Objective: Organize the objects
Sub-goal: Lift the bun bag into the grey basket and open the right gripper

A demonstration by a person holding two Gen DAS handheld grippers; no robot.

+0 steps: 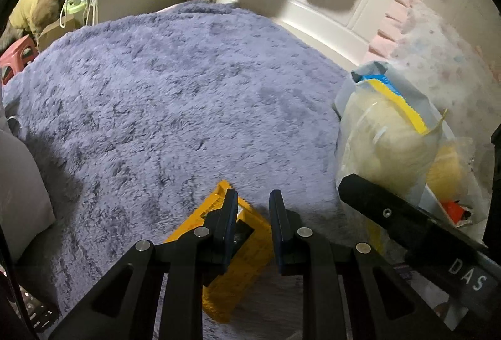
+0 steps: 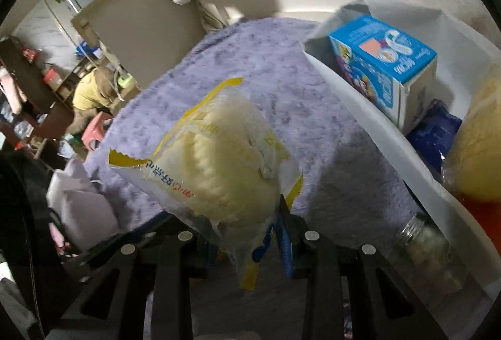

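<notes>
Pinching the bun pack [image 2: 225, 158] by its seam, the right gripper [image 2: 247, 233] should lift it clear over the bin's [image 2: 375, 117] rim at right (left gripper [image 1: 250, 214] hangs parted, empty).

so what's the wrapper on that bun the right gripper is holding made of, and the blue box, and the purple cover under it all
Bun wrapper: thin clear plastic film, glossy, crinkled, with yellow serrated edges. Blue box: printed cardboard, judging by sharp folded corners and a smooth, slightly shiny face. Purple cover: long-pile plush fabric, matte and tufted, likely synthetic fleece.
</notes>
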